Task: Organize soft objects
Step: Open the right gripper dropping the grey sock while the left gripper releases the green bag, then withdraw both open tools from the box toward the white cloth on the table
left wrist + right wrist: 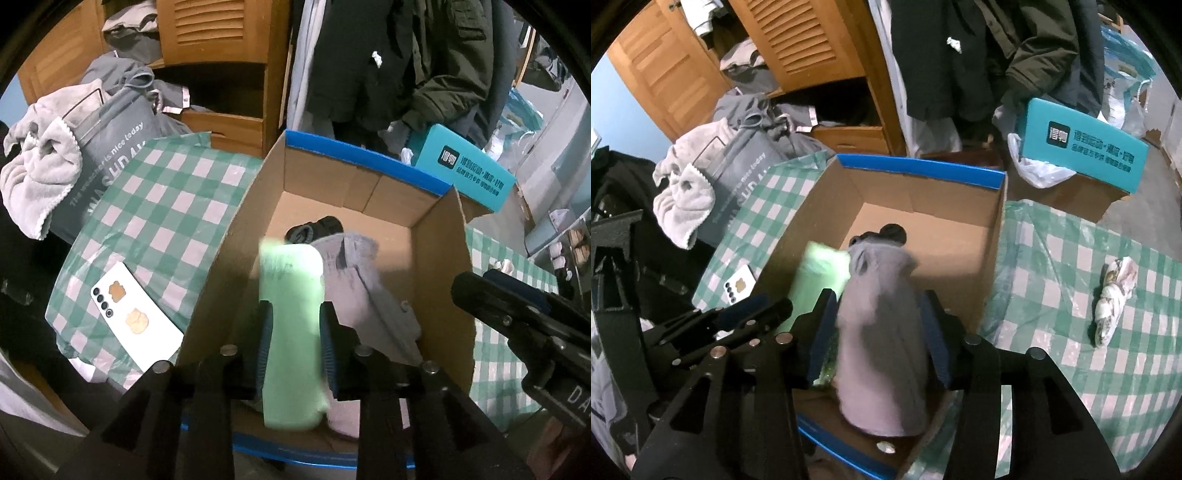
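I've got both hands over the cardboard box (236, 236) on the checked bench (162, 206), because that's where the soft things go. My left gripper (293, 332) has its jaws parted around the pale green cloth (290, 295); it looks blurred, slipping free, I'd say. My right gripper (882, 321) stands part-open round the grey garment (879, 332), which slumps onto the box floor beside a dark sock (894, 232). One rolled patterned cloth (1112, 299) waits out on the bench.

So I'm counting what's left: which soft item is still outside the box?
The patterned white bundle, alone on the checked cloth; the green, grey and dark ones are over or in the cardboard box.
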### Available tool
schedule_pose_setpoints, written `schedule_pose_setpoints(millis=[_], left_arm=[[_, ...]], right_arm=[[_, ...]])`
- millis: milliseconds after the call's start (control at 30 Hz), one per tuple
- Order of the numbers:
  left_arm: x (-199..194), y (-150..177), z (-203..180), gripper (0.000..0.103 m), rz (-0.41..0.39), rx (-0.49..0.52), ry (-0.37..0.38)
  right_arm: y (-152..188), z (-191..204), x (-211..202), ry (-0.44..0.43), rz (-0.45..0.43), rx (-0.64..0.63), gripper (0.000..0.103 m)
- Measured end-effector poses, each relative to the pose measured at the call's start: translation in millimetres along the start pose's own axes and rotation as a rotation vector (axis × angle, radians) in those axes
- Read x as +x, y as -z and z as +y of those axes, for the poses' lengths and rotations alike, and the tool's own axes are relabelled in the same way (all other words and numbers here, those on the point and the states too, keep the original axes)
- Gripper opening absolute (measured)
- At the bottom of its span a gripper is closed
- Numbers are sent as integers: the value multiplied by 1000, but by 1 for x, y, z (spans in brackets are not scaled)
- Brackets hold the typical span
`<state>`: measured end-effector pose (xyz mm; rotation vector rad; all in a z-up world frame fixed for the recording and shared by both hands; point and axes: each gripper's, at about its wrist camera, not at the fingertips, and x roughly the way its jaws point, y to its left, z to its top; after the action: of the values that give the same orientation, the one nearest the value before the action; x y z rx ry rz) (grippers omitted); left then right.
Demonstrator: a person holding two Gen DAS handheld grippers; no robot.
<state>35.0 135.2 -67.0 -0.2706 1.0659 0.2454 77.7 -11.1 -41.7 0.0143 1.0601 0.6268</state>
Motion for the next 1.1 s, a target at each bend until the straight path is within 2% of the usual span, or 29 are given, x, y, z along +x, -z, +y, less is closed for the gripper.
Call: schedule_pose_setpoints(millis=[100, 267, 1100], left_arm=[[-3, 1, -5, 37, -8, 11, 11], [-7, 3, -20, 39, -22, 54, 22], [-15, 19, -111, 40, -27, 243, 47]], right_arm=[[1, -6, -5, 8, -8, 13, 55], [5, -18, -12, 26, -15, 30, 57], [42, -110, -57, 113, -52, 195, 61]])
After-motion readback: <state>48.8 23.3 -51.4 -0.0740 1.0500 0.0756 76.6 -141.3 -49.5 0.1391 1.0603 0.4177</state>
